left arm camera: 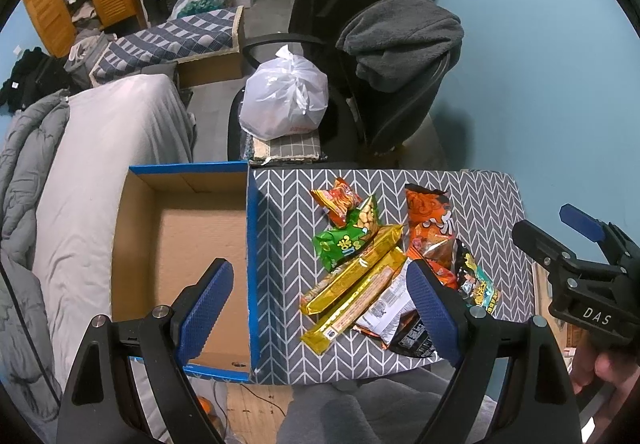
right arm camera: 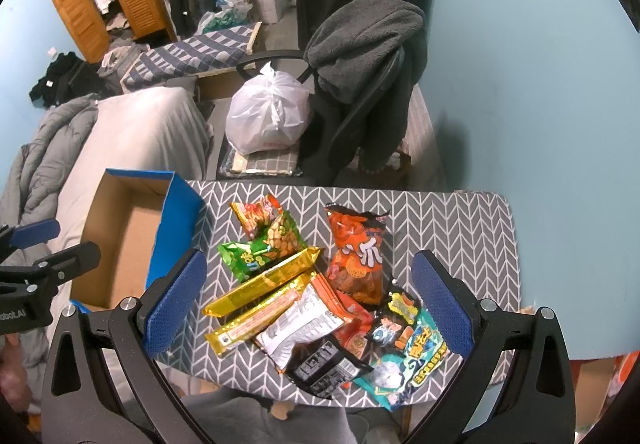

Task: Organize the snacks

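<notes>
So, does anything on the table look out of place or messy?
Yes. The snack packets lie in a loose, overlapping heap on the table, at mixed angles, while the cardboard box beside them holds nothing. No packet looks torn or spilled.

Even indoor light, sharp (fisheye-warped, dark corners).

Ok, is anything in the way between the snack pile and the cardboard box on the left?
Only the box's own blue side wall, which stands upright between the snack pile and the cardboard box interior. Packets would likely need lifting over it. Both grippers, left and right, are open and hold nothing.
</notes>
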Available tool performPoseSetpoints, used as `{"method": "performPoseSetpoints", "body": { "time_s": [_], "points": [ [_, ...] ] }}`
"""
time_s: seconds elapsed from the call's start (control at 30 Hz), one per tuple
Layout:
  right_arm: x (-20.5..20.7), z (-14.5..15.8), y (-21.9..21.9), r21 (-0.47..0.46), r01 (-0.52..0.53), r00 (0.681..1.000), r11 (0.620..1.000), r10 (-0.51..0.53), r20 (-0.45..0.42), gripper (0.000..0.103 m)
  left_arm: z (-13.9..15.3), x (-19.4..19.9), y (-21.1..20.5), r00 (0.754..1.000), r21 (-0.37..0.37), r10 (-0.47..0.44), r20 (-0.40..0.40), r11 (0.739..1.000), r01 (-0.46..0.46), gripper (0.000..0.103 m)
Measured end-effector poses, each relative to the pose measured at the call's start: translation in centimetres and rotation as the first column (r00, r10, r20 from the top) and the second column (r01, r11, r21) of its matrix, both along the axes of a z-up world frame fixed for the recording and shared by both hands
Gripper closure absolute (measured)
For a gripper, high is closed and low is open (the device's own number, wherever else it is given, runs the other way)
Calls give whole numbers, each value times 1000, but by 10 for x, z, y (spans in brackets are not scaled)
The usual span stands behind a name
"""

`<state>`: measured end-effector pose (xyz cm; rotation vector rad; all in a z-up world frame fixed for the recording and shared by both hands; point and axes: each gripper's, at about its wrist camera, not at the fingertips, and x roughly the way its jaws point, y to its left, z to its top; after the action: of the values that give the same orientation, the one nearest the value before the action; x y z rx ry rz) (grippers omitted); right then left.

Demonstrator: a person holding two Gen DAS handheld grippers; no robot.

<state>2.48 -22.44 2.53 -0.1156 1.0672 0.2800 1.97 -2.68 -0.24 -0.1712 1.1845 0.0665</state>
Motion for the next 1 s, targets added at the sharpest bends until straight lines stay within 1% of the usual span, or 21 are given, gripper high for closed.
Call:
{"method": "performPoseSetpoints", "body": {
  "time_s": [0.63, 0.83, 0.9, 1.0],
  "points": [
    [2, -2, 2, 3, -6, 1000, 1000, 6, -6, 2, -2, -1, -2, 1000, 2, 3, -6, 1000, -3, 14],
    [2, 2, 0, 4, -4, 1000, 1000, 4, -10, 2, -2, -1, -2, 1000, 2, 1, -6, 1000, -1, 14],
    [7, -9, 1, 9, -5, 1000, 1000, 6, -17, 2, -5, -2, -4, 1000, 7, -4, -9, 1000, 4, 14],
    [6, -12, -4, 10, 1, 1000, 1000, -1, -26, 2, -9, -2, -6, 1000, 20, -22, -12, 1000, 23, 14]
  ]
}}
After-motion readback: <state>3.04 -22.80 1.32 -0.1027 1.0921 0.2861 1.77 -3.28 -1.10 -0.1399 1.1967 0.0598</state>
